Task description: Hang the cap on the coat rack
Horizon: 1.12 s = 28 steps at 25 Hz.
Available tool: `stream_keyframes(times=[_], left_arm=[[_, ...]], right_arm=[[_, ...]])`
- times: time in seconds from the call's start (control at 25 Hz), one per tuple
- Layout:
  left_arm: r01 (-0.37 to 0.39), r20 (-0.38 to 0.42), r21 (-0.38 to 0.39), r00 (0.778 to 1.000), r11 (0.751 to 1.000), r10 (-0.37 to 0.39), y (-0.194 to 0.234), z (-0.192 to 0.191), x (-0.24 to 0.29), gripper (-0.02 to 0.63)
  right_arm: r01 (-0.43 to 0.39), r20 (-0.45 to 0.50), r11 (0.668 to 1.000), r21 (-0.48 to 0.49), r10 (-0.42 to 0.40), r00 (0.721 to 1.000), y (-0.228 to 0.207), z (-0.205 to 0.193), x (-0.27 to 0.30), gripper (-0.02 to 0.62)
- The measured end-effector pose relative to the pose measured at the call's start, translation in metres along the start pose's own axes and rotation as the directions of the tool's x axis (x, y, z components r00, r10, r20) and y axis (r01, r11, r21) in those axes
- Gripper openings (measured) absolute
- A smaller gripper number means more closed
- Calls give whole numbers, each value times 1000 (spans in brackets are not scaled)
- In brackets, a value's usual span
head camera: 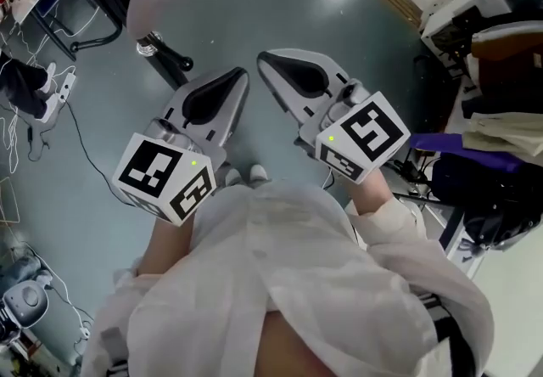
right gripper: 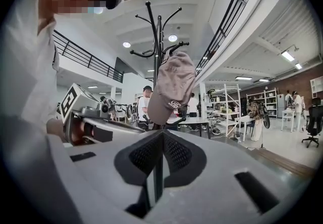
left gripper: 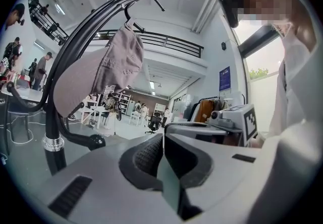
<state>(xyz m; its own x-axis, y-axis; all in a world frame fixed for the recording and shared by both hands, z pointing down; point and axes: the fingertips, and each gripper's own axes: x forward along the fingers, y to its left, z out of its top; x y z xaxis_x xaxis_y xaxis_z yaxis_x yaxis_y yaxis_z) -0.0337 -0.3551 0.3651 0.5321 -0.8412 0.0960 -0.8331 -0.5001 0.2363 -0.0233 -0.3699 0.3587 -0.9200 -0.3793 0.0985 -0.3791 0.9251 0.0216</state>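
Our grey left gripper (left gripper: 162, 140) and right gripper (right gripper: 160, 136) sit clenched, empty. The taupe fabric cap (right gripper: 171, 87) hangs on the black metal coat rack (right gripper: 159, 36), perhaps shallowly; a nudge could drop it.

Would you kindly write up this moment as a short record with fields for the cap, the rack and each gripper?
cap: hangs from a hook of the coat rack, brim pointing down
coat rack: upright, black, with curved hooks; no other item seen on it
left gripper: jaws together, nothing between them, apart from the cap
right gripper: jaws together, nothing between them, apart from the cap
task state: cap is on the rack
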Motion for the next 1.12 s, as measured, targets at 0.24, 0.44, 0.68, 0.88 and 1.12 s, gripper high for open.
stream_keyframes(times=[0.24, 0.44, 0.68, 0.88, 1.12], left_arm=[[-26, -1, -20, 1000, 999, 26, 2, -5, 5, 18], [-23, -2, -28, 1000, 999, 23, 3, -8, 6, 18], [8, -24, -38, 1000, 999, -9, -2, -15, 7, 18], [15, -44, -52, 999, 999, -17, -6, -27, 7, 18], [14, -42, -56, 999, 998, -16, -5, -32, 8, 18]], right_arm=[[-12, -18, 999, -31, 11, 1000, -4, -1, -2, 3], [-15, -39, 999, -46, 14, 999, -5, -2, -1, 3], [-27, -84, 999, -47, 23, 996, -8, -11, -8, 3], [-23, -108, 1000, -15, 21, 994, -5, -24, -14, 3], [-55, -136, 998, -27, 51, 989, 0, -34, -14, 3]])
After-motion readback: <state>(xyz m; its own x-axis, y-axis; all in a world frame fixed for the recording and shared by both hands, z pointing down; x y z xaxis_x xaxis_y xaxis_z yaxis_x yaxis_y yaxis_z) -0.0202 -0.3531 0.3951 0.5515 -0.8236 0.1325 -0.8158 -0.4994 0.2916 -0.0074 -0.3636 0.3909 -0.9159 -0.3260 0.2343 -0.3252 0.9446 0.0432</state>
